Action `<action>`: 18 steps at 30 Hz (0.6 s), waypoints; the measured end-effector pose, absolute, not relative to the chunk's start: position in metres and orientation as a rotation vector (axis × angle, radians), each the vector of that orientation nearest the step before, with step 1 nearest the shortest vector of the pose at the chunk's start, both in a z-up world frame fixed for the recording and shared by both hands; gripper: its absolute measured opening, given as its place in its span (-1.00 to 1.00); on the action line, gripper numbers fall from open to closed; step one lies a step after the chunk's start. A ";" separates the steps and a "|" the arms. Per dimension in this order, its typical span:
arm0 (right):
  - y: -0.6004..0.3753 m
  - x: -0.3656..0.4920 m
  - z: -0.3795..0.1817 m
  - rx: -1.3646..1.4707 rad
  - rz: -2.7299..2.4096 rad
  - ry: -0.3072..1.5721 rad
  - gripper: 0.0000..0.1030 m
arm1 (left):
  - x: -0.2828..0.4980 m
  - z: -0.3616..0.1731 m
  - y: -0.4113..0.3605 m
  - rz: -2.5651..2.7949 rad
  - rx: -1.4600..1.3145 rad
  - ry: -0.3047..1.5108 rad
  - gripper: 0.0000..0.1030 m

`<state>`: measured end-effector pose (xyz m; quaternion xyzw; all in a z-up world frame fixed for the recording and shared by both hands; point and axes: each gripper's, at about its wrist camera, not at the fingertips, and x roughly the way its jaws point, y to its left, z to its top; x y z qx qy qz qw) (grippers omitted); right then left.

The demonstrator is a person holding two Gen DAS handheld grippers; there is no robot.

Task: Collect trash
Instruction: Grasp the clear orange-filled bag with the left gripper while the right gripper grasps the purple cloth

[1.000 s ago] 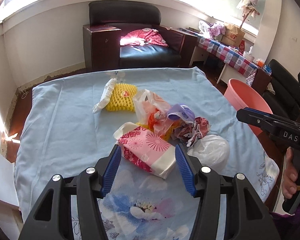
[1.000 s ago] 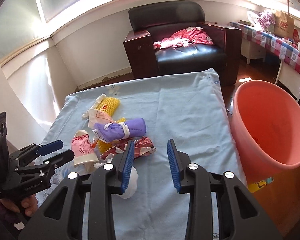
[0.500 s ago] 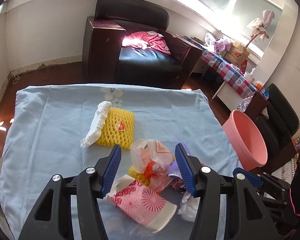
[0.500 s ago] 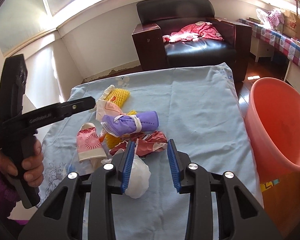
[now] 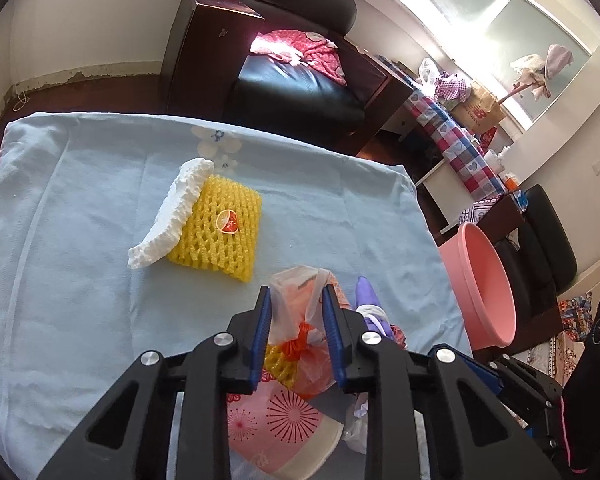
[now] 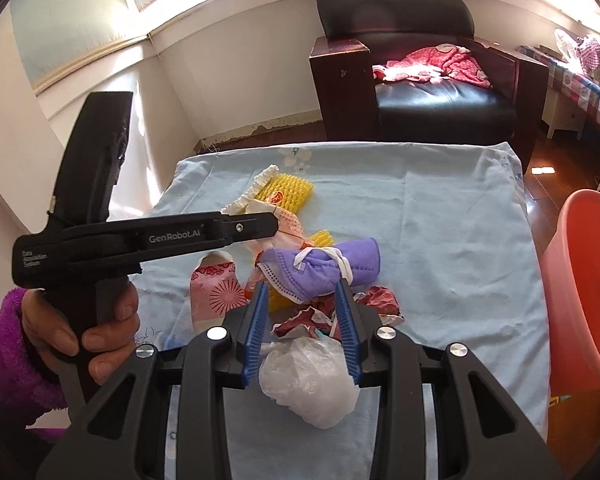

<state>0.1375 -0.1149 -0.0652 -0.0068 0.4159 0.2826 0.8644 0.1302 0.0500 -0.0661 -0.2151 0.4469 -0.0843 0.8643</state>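
A heap of trash lies on the blue-covered table (image 5: 80, 280). My left gripper (image 5: 296, 290) is closing, and its pads press the sides of a clear orange plastic bag (image 5: 300, 312). From the right wrist view, that gripper's tip (image 6: 276, 222) meets the bag. A pink patterned paper cup (image 5: 284, 420) lies under the left fingers. My right gripper (image 6: 300, 284) is opening, its pads free. Its tips flank a purple face mask (image 6: 332, 268). A red wrapper (image 6: 376, 300) and a white plastic bag (image 6: 308, 380) lie under it.
A yellow foam net (image 5: 220, 228) and a white foam strip (image 5: 168, 220) lie apart at the far left. A pink basin (image 6: 584, 292) stands off the table's right edge. A dark armchair (image 6: 420, 80) stands behind. A hand in a purple sleeve (image 6: 100, 320) holds the left gripper.
The left gripper moved forward from over the pink cup to the orange bag, and its jaws narrowed onto it. The right gripper came closer to the purple mask.
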 end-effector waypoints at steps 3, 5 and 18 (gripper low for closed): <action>-0.103 0.137 -0.066 -0.052 0.589 0.862 -0.07 | 0.127 -0.063 0.047 -0.164 -0.435 0.927 -0.53; -0.096 0.136 -0.066 -0.096 0.577 0.849 -0.07 | 0.125 -0.061 0.044 -0.167 -0.423 0.920 -0.53; -0.105 0.143 -0.074 -0.093 0.517 0.840 -0.61 | 0.116 -0.044 0.022 -0.126 -0.283 0.874 -0.55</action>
